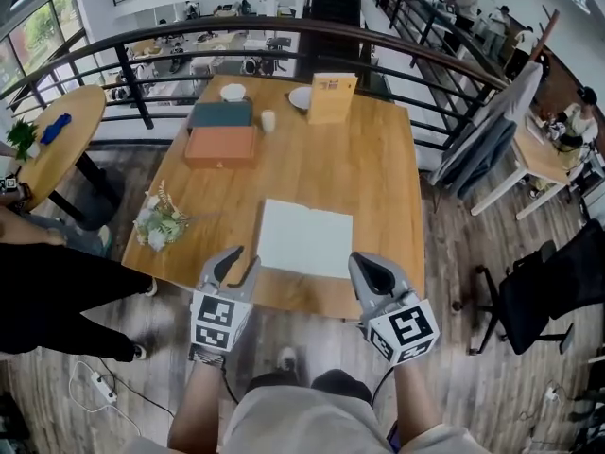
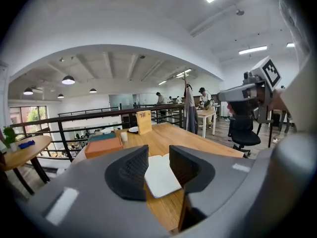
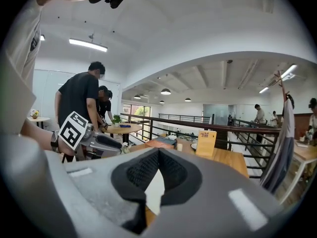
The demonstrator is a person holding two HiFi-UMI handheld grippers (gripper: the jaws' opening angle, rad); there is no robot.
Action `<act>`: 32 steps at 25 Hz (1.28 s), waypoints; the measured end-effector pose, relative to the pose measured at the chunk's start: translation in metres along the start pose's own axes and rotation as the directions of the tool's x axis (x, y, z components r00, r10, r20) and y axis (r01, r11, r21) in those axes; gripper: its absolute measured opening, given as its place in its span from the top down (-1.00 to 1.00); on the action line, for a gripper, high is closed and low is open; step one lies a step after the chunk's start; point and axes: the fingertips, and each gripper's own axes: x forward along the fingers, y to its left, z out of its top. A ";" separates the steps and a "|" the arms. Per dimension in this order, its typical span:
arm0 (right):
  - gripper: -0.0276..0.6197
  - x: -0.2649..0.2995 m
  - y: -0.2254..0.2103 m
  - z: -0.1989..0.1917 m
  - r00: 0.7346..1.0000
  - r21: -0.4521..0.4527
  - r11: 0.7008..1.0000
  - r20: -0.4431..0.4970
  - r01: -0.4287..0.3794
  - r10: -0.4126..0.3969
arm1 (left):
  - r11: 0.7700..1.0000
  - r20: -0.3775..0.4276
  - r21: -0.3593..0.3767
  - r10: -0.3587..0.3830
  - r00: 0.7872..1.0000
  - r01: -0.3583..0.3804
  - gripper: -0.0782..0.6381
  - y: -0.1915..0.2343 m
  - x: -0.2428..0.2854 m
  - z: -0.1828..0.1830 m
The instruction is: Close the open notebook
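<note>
grippers sit nearest in the head view: left gripper [image 1: 236, 259] partly open, right gripper [image 1: 371, 272] closed, with the open notebook [image 1: 305, 238] flat on the table [image 1: 378, 159] just beyond, between them. left gripper view: jaws apart, empty, notebook past the gap. right gripper view: jaws together, gripping nothing.

Bench [image 1: 378, 168]: wooden and square, right in front of you, with a dark railing [image 1: 284, 28] behind it.
Far left part: you see an orange box [image 1: 220, 147], a teal box [image 1: 220, 114] just behind it and a small white cup [image 1: 268, 121] beside them.
Far edge: white bowl [image 1: 233, 92], white plate [image 1: 300, 97], upright tan sign [image 1: 332, 97].
Your left edge: flower bunch [image 1: 159, 223].
Off the bench: round table [image 1: 57, 135] on your left, black chair [image 1: 544, 296] on your right.
</note>
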 end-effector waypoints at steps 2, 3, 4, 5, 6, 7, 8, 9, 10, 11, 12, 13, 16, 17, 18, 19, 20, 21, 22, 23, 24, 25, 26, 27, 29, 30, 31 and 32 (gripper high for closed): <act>0.92 0.007 -0.003 -0.013 1.000 0.012 1.000 -0.023 0.003 -0.003 | 0.999 -0.004 -0.037 -0.004 1.000 0.004 0.38 0.002 0.006 -0.010; 0.92 0.010 -0.004 -0.018 1.000 0.017 1.000 -0.031 0.005 -0.004 | 0.999 -0.008 -0.051 -0.008 1.000 0.007 0.38 0.003 0.009 -0.014; 0.91 0.012 -0.006 -0.021 0.999 0.022 1.000 -0.037 0.007 -0.006 | 0.998 -0.014 -0.064 -0.014 1.000 0.014 0.35 0.004 0.013 -0.019; 0.92 0.014 -0.008 -0.025 0.999 0.027 1.000 -0.043 0.009 -0.008 | 0.997 -0.022 -0.079 -0.022 1.000 0.020 0.32 0.004 0.018 -0.025; 0.92 0.016 -0.009 -0.029 0.999 0.031 0.999 -0.049 0.010 -0.009 | 0.995 -0.033 -0.095 -0.029 0.999 0.026 0.29 0.004 0.022 -0.032; 0.91 0.018 -0.010 -0.033 0.998 0.035 0.999 -0.055 0.010 -0.008 | 0.993 -0.043 -0.111 -0.034 0.998 0.029 0.26 0.004 0.026 -0.039; 0.91 0.020 -0.010 -0.037 0.998 0.037 0.999 -0.060 0.007 -0.005 | 0.992 -0.054 -0.125 -0.036 0.998 0.030 0.25 0.004 0.030 -0.047; 0.91 0.022 -0.011 -0.041 0.998 0.037 0.999 -0.065 0.004 -0.001 | 0.990 -0.064 -0.137 -0.038 0.997 0.029 0.24 0.005 0.034 -0.054; 0.92 0.024 -0.011 -0.044 0.998 0.035 0.999 -0.068 0.000 0.002 | 0.989 -0.075 -0.146 -0.039 0.996 0.028 0.23 0.005 0.038 -0.062; 0.91 0.025 -0.012 -0.047 0.998 0.033 0.999 -0.069 -0.002 0.004 | 0.988 -0.090 -0.151 -0.041 0.995 0.027 0.22 0.004 0.043 -0.069; 0.91 0.026 -0.013 -0.050 0.997 0.032 0.999 -0.071 -0.003 0.005 | 0.988 -0.105 -0.154 -0.042 0.994 0.026 0.22 0.003 0.047 -0.076; 0.91 0.027 -0.015 -0.053 0.997 0.032 0.999 -0.074 -0.004 0.006 | 0.987 -0.119 -0.156 -0.044 0.992 0.025 0.22 0.001 0.051 -0.083; 0.91 0.031 -0.020 -0.066 0.996 0.038 0.999 -0.092 -0.002 0.006 | 0.985 -0.148 -0.171 -0.049 0.988 0.024 0.21 -0.005 0.060 -0.099; 0.92 0.032 -0.022 -0.070 0.995 0.040 0.999 -0.100 0.003 0.001 | 0.984 -0.155 -0.177 -0.050 0.987 0.022 0.21 -0.006 0.062 -0.103; 0.92 0.033 -0.024 -0.075 0.994 0.040 0.999 -0.108 0.009 -0.005 | 0.983 -0.160 -0.183 -0.051 0.986 0.021 0.21 -0.008 0.063 -0.107; 0.91 0.034 -0.026 -0.079 0.993 0.040 0.999 -0.115 0.014 -0.010 | 0.982 -0.166 -0.186 -0.051 0.985 0.020 0.21 -0.008 0.066 -0.110; 0.91 0.036 -0.028 -0.083 0.993 0.043 0.999 -0.121 0.017 -0.012 | 0.982 -0.173 -0.187 -0.052 0.984 0.019 0.21 -0.009 0.068 -0.114; 0.91 0.037 -0.029 -0.088 0.992 0.047 0.999 -0.126 0.018 -0.012 | 0.982 -0.181 -0.186 -0.052 0.982 0.017 0.21 -0.009 0.071 -0.117; 0.91 0.038 -0.030 -0.093 0.991 0.053 0.998 -0.131 0.017 -0.010 | 0.983 -0.191 -0.184 -0.051 0.980 0.015 0.20 -0.010 0.072 -0.121; 0.91 0.040 -0.030 -0.099 0.991 0.059 0.998 -0.137 0.016 -0.008 | 0.983 -0.199 -0.185 -0.048 0.979 0.011 0.19 -0.009 0.074 -0.125; 0.91 0.041 -0.031 -0.104 0.990 0.064 0.998 -0.143 0.015 -0.006 | 0.982 -0.206 -0.189 -0.044 0.978 0.005 0.19 -0.009 0.075 -0.128; 0.91 0.042 -0.033 -0.109 0.989 0.068 0.998 -0.151 0.015 -0.005 | 0.981 -0.209 -0.194 -0.040 0.977 -0.001 0.18 -0.008 0.076 -0.130; 0.92 0.043 -0.035 -0.114 0.987 0.071 0.997 -0.160 0.016 -0.004 | 0.980 -0.211 -0.200 -0.037 0.977 -0.007 0.18 -0.007 0.077 -0.132; 0.91 0.044 -0.037 -0.119 0.986 0.072 0.997 -0.168 0.017 -0.004 | 0.979 -0.212 -0.205 -0.033 0.977 -0.011 0.17 -0.006 0.079 -0.134; 0.91 0.045 -0.041 -0.127 0.983 0.074 0.997 -0.183 0.017 -0.003 | 0.976 -0.216 -0.216 -0.032 0.976 -0.016 0.17 -0.004 0.083 -0.138; 0.91 0.045 -0.042 -0.132 0.982 0.076 0.997 -0.191 0.017 -0.002 | 0.974 -0.220 -0.224 -0.033 0.975 -0.017 0.17 -0.004 0.085 -0.141; 0.92 0.045 -0.044 -0.136 0.980 0.079 0.997 -0.199 0.017 -0.001 | 0.971 -0.225 -0.237 -0.034 0.974 -0.020 0.17 -0.003 0.087 -0.144; 0.92 0.044 -0.045 -0.139 0.979 0.083 0.996 -0.205 0.018 0.000 | 0.967 -0.230 -0.255 -0.035 0.973 -0.025 0.16 -0.003 0.089 -0.148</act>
